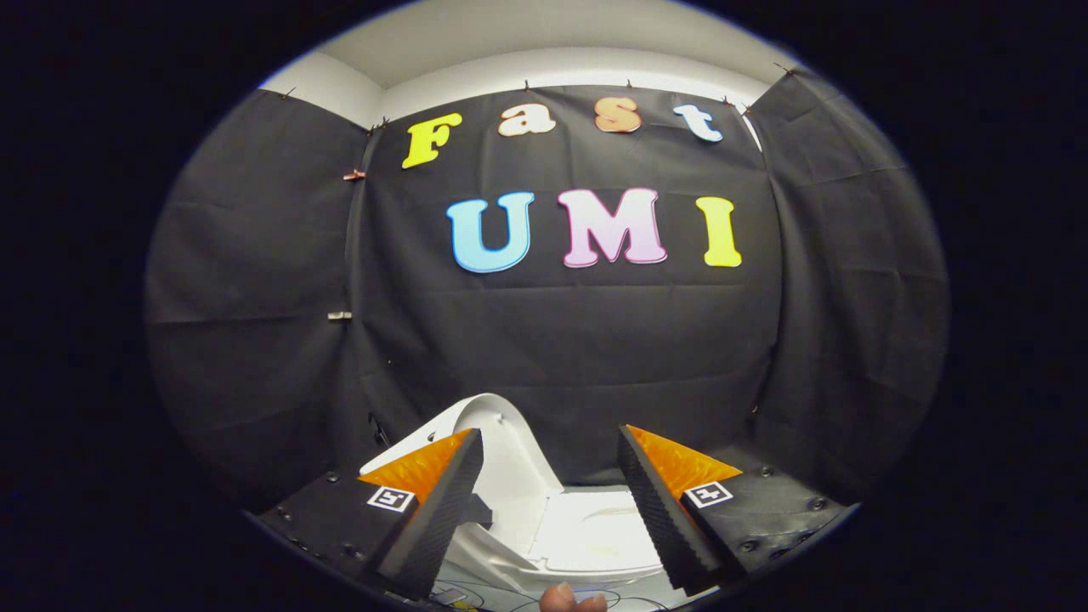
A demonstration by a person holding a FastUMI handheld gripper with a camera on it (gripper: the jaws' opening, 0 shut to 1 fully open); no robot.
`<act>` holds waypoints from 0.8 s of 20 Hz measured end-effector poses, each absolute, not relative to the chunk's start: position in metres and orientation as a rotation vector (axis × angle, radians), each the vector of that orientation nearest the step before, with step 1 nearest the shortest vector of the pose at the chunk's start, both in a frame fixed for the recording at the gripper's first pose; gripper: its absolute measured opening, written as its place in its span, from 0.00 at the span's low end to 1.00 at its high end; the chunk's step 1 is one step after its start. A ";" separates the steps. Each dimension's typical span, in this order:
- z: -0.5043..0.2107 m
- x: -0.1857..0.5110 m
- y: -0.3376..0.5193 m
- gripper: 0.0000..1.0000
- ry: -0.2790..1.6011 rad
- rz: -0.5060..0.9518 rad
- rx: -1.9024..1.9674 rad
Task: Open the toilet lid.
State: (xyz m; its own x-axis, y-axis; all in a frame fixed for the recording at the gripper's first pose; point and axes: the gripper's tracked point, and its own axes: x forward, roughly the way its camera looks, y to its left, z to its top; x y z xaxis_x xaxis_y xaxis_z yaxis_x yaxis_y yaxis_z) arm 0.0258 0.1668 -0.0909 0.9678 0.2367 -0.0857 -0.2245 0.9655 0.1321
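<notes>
1. Toilet lid (497, 442): it stands raised, a white curved panel tilted up and leaning toward the black cloth wall, just ahead of and partly behind the left finger of the gripper (551, 501).
2. Nearest to the camera, a fingertip (571, 600) of a person pokes in below the gap between the fingers, above some thin cables lying there.
3. The gripper's two fingers are spread wide apart and hold nothing; their ribbed black pads face each other across open air, and neither touches the lid.
4. Between and below the fingers lies the toilet seat (595, 535), white and flat, with the bowl opening faint in the glare.
5. Judged from this, the lifting looks done or nearly so: the lid is up and off the seat. What may remain is checking that it rests stably.
6. Hard to make out: the hinge, whether the lid leans on anything behind it, and the seat's washed-out front part.
7. Beyond everything hangs the cloth wall (595, 357).
</notes>
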 end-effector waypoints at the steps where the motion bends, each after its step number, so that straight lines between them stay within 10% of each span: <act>1: -0.083 0.026 0.155 0.99 0.081 0.218 0.119; 16: -0.030 0.017 0.043 0.99 -0.044 0.082 0.138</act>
